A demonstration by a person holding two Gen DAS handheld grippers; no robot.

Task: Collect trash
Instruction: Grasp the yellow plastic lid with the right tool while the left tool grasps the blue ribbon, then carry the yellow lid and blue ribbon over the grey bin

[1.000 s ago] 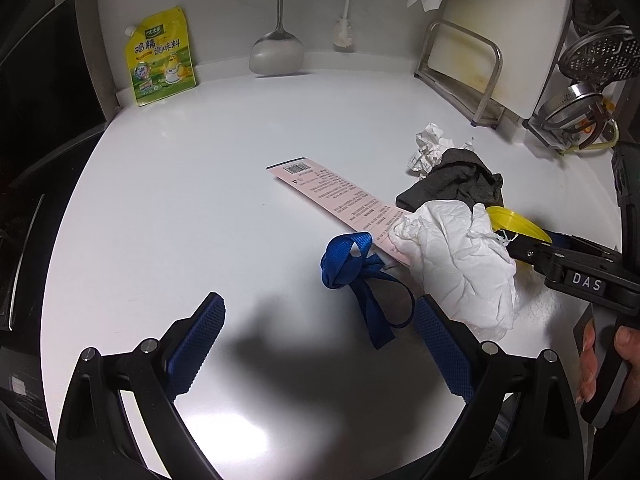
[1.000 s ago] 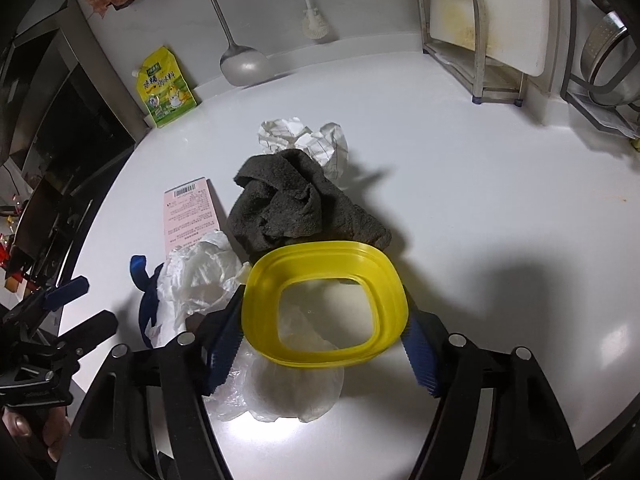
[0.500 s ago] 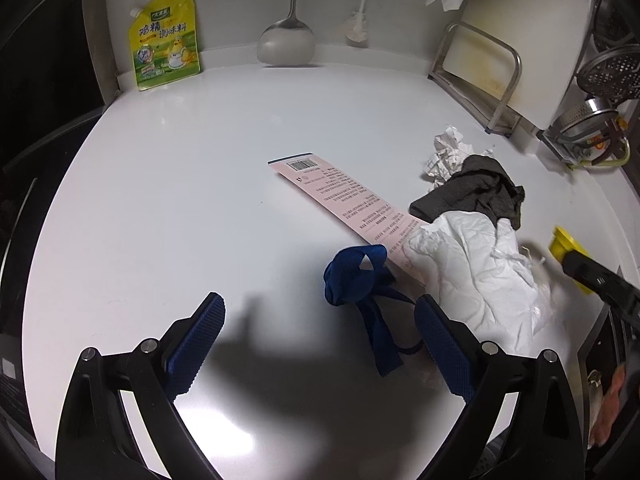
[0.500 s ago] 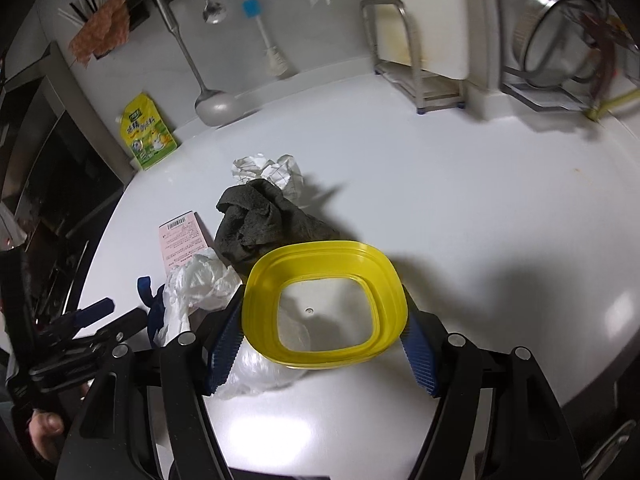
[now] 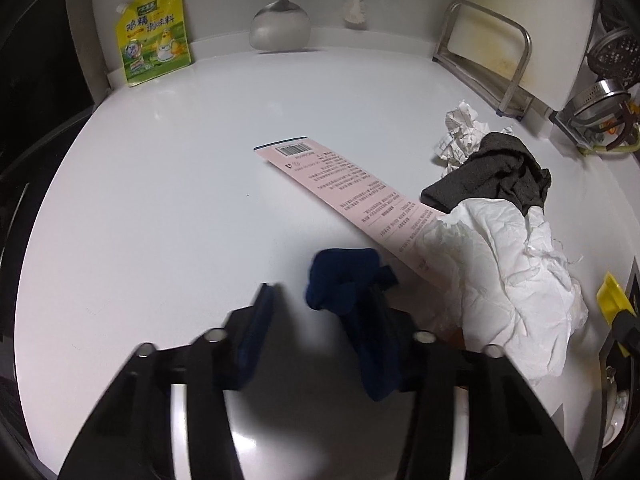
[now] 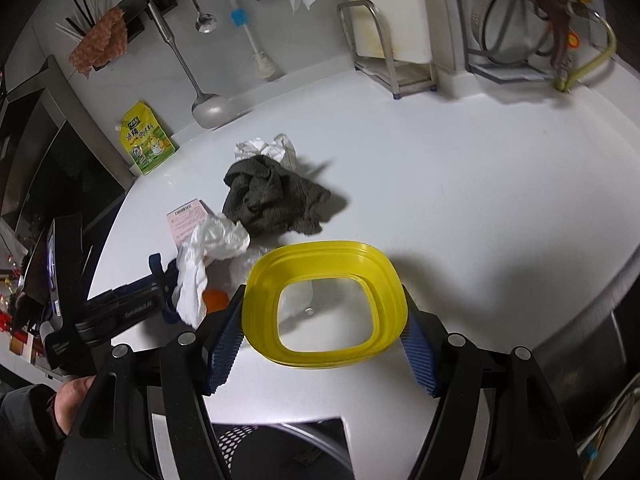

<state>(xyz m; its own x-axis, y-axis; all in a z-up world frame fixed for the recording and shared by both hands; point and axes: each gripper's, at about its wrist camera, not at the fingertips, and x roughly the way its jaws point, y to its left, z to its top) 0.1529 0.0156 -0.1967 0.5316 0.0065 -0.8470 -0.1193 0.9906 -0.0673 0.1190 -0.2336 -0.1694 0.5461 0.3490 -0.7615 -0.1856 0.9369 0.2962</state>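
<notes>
A blue strap (image 5: 344, 280) lies bunched on the white counter (image 5: 160, 220) between the jaws of my left gripper (image 5: 324, 300). The jaws are closing and the left pad still stands clear of the strap. Beside it lie a long pink printed strip (image 5: 344, 192), a crumpled white bag (image 5: 508, 264), a dark grey cloth (image 5: 492, 172) and a paper ball (image 5: 460, 128). My right gripper (image 6: 322, 292) is shut on a yellow-rimmed clear lid (image 6: 256, 280), held above the counter's front right. The right wrist view shows the left gripper (image 6: 160, 280) at the pile's left.
A yellow seasoning pouch (image 5: 154, 44), a hanging ladle (image 5: 280, 24) and a brush stand at the back wall. A metal rack with a white board (image 5: 500, 40) and steel strainers (image 6: 516, 20) line the right. The counter's edge (image 6: 600, 300) curves near my right gripper.
My left gripper has come down over the blue strap and its jaws have narrowed a lot. My right gripper has carried the yellow lid rightward, off the pile, and rolled.
</notes>
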